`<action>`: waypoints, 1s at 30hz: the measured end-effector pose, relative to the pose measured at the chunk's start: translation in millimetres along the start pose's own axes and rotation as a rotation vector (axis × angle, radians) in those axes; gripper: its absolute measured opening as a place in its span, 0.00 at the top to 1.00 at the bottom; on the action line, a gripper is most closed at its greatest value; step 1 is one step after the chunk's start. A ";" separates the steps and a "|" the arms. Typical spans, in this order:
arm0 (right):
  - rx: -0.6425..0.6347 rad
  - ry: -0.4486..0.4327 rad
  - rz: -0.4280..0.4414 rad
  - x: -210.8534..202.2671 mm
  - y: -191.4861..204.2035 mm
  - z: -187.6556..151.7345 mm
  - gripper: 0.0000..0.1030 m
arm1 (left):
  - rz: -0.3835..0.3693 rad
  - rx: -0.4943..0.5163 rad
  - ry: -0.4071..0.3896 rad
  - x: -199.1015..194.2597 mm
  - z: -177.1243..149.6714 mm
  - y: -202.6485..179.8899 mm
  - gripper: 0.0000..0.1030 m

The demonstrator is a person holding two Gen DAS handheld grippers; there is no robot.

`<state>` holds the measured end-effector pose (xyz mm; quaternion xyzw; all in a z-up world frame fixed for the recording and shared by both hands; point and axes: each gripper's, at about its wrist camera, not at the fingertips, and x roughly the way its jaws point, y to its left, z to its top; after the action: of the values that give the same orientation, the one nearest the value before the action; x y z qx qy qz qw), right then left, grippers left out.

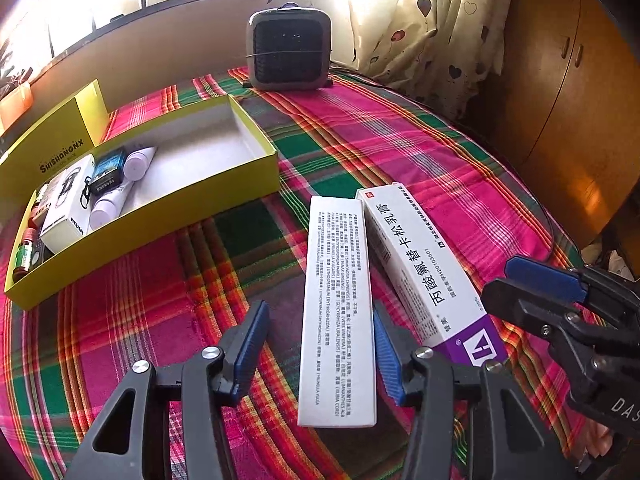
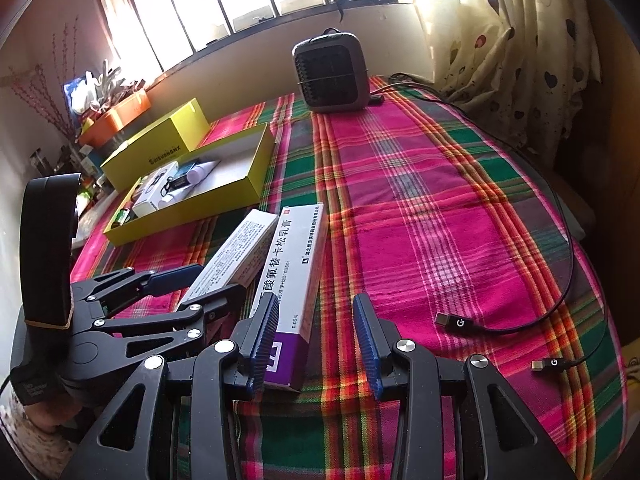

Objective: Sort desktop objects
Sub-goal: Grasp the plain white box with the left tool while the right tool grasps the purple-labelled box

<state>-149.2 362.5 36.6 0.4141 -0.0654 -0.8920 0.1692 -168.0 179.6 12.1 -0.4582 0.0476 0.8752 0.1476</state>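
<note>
A long white carton with small print point(image 1: 338, 312) lies flat on the plaid cloth between the fingers of my left gripper point(image 1: 319, 340), which is open; its right finger is close to the carton's edge. Beside it lies a white and purple ointment carton point(image 1: 432, 276) point(image 2: 296, 272). My right gripper point(image 2: 316, 320) is open, and the purple end sits by its left finger, partly in the gap. A yellow tray point(image 1: 240, 178) at the left holds a white box, two tubes and small bottles.
A yellow lid point(image 1: 52, 140) stands behind the tray. At the table's far edge is a grey fan heater point(image 1: 290, 48). Two black cable plugs point(image 2: 456, 322) point(image 2: 548, 364) lie on the cloth at the right. A curtain point(image 2: 520, 60) hangs beyond.
</note>
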 end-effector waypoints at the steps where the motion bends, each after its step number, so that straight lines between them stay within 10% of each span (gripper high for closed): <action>1: 0.000 0.001 0.000 0.7 0.5 0.5 0.61 | 0.005 0.001 -0.001 0.1 0.4 0.7 0.54; 30: -0.087 -0.002 -0.056 27.6 31.9 6.2 0.48 | 0.060 -0.122 -0.021 -19.1 -22.7 46.3 0.68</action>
<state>-162.6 322.7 29.1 0.4073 -0.0151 -0.8987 0.1619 -153.8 126.5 12.2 -0.4556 0.0067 0.8852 0.0935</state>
